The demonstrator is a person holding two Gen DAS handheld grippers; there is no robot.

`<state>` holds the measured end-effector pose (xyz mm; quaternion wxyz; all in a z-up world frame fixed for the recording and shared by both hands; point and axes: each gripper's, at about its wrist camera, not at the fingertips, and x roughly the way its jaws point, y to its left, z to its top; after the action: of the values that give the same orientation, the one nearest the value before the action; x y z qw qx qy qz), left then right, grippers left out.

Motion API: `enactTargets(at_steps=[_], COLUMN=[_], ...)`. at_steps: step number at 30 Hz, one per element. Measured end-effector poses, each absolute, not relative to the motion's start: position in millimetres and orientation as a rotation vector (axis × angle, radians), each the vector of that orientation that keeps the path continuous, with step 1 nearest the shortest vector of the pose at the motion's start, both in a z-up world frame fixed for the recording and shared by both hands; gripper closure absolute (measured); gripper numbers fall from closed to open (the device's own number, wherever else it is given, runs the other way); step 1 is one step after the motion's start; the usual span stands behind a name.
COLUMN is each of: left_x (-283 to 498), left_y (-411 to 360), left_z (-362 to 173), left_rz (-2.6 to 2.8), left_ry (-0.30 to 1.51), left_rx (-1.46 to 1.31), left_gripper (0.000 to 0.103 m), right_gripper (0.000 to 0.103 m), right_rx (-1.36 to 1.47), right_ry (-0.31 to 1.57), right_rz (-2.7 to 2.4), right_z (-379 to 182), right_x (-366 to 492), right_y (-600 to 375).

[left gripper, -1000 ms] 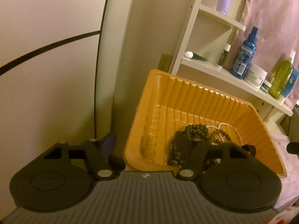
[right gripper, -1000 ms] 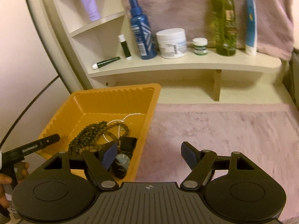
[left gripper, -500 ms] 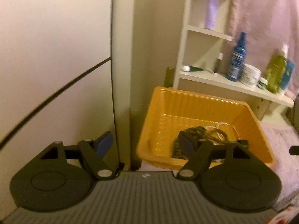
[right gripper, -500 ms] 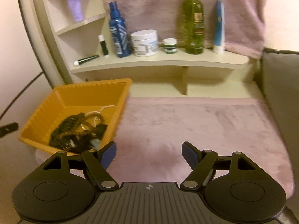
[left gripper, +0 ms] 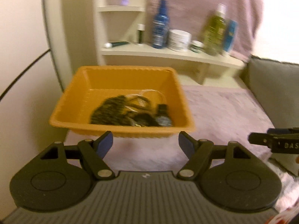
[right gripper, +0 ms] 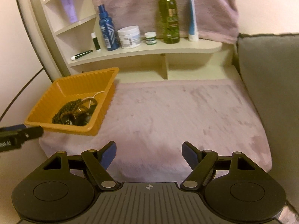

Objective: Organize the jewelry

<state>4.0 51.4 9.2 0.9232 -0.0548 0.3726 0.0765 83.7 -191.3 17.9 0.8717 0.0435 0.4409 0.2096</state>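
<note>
- Here, a fuzzy pink cover [right gripper: 177, 112] spreads over the flat surface, with a grey cushion [right gripper: 271, 71] along its right side and a cream wall shelf [right gripper: 149, 50] behind.
- On that shelf stand a blue spray bottle [right gripper: 107, 31], a white jar [right gripper: 129, 36], a small green-lidded pot [right gripper: 150, 37], a green spray bottle [right gripper: 169, 18] and a blue tube [right gripper: 192, 18]; a lilac tube [right gripper: 70, 9] sits one shelf higher.
- Compared with a second ago, both grippers have pulled back: the left one, then right over the tray, now faces it from in front, and the right one shows far more bare cover.
- The orange tray [left gripper: 78, 100] rests at the cover's left edge; in it lies the jewelry: dark bead strands [right gripper: 67, 108], a thin pale chain [right gripper: 97, 94] and a dark watch [left gripper: 163, 118], tangled together.
- The left gripper [left gripper: 145, 142] hangs just short of the tray's near rim, fingers spread, holding nothing.
- The right gripper [right gripper: 149, 152] hovers above bare cover, well apart from the tray, likewise spread and empty.
</note>
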Motion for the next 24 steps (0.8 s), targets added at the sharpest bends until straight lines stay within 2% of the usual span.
enactTargets(at_steps=[9, 24], left_x=[8, 7], left_y=[1, -16], left_z=[-1, -4], left_rz=[0.072, 0.017], left_ry=[0.793, 0.804], left_rx=[-0.074, -0.058], left_gripper=[0.028, 0.028], right_gripper=[0.026, 0.026], right_rx=[0.131, 0.133], right_ry=[0.915, 0.948], right_rz=[0.399, 0.398], right_z=[20, 16], right_x=[66, 57], right_y=[-223, -227])
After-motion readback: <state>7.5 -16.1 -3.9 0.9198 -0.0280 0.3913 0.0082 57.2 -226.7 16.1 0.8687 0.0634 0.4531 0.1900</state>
